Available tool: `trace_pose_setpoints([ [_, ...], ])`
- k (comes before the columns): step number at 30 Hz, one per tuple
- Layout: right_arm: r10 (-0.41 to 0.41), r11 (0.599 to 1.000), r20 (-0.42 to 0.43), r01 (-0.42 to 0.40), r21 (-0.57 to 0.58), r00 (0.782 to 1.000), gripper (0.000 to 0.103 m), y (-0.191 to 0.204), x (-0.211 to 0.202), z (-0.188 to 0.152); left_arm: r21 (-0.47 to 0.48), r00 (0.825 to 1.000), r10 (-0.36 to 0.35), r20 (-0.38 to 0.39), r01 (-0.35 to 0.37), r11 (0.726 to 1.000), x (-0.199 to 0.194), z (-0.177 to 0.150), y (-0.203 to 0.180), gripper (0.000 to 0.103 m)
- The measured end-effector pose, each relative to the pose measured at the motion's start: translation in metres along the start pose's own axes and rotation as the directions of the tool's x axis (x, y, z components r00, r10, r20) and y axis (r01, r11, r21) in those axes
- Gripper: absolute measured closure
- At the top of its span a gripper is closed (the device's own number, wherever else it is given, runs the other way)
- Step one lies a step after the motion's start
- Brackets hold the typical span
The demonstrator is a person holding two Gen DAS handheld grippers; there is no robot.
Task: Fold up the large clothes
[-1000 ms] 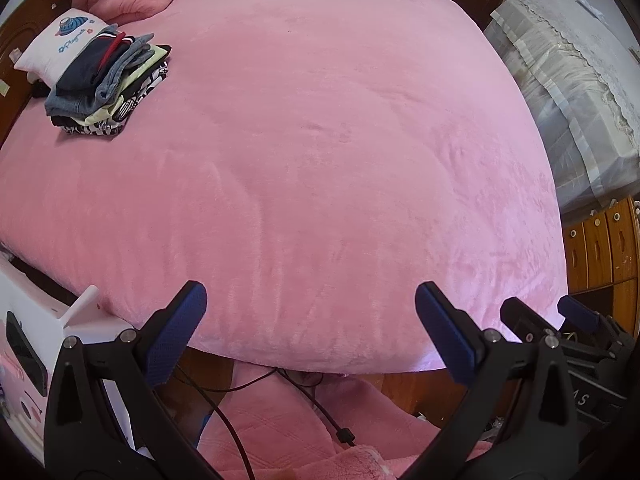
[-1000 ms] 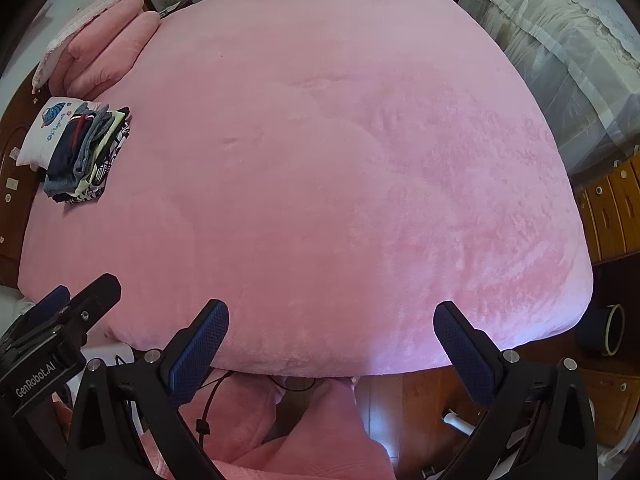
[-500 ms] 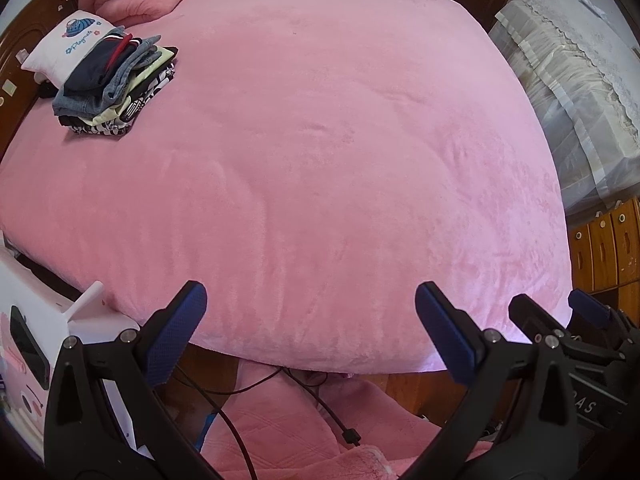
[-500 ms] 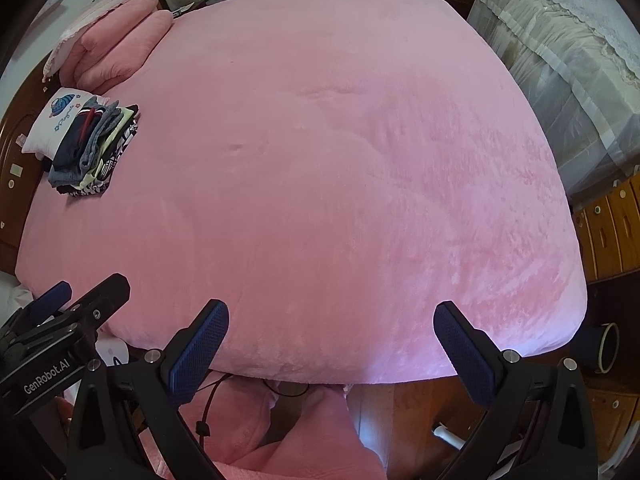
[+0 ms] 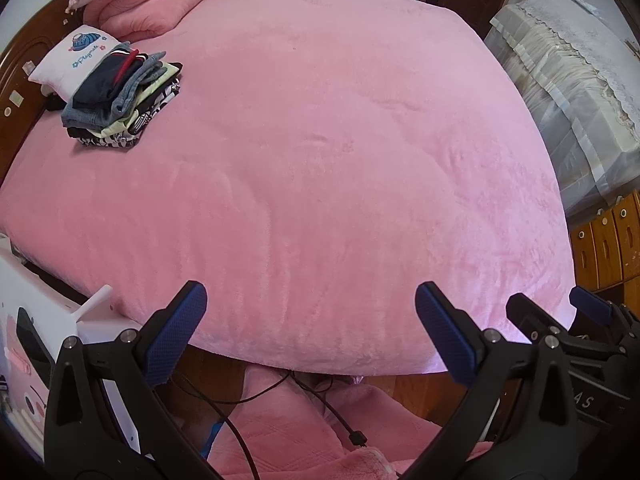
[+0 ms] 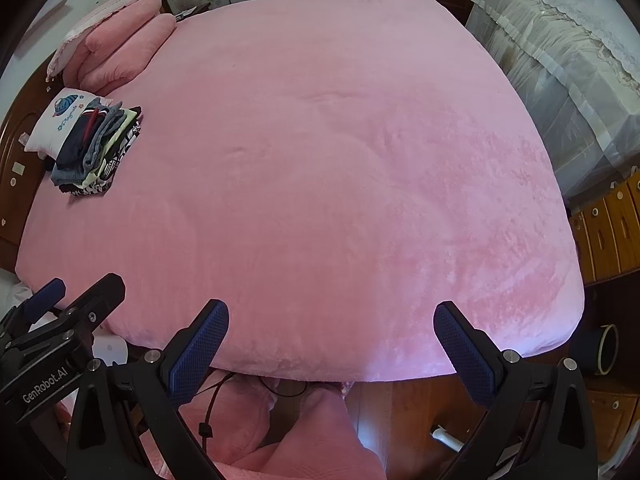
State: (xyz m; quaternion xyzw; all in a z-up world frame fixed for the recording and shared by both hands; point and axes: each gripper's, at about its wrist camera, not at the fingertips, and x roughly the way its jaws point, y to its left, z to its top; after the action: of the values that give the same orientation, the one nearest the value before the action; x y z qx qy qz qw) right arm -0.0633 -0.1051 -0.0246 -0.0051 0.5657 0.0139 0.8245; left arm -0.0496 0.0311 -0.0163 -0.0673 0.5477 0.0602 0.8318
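Observation:
A stack of folded clothes [image 5: 120, 104] lies at the far left of the pink bed [image 5: 320, 168], next to a white printed pillow [image 5: 72, 56]; the stack also shows in the right wrist view [image 6: 96, 152]. My left gripper [image 5: 310, 336] is open and empty, held over the bed's near edge. My right gripper [image 6: 330, 350] is open and empty, also over the near edge [image 6: 320, 364]. Each gripper shows at the side of the other's view: the right one [image 5: 560, 332] and the left one [image 6: 64, 312]. Nothing lies spread on the bed.
Pink pillows [image 5: 148, 4] lie at the bed's head. A second bed with a pale lace cover [image 5: 568, 92] stands to the right. Wooden drawers [image 5: 608, 240] stand at the right. Pink cloth and black cables [image 5: 304, 420] lie below the bed's edge. A white unit [image 5: 28, 328] stands at the lower left.
Both grippers have tilted up and drawn back a little, so the bed and the clothes stack sit lower in both views. Both jaws stay open.

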Motion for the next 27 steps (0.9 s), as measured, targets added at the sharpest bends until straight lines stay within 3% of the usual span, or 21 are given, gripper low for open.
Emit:
trace_pose_setpoints([
  [27, -0.006, 1.000, -0.018, 0.006, 0.001, 1.000, 0.000, -0.019, 0.002, -0.007, 0.021, 1.000, -0.002, 0.016, 0.001, 1.000, -0.006, -0.010, -0.016, 0.000],
])
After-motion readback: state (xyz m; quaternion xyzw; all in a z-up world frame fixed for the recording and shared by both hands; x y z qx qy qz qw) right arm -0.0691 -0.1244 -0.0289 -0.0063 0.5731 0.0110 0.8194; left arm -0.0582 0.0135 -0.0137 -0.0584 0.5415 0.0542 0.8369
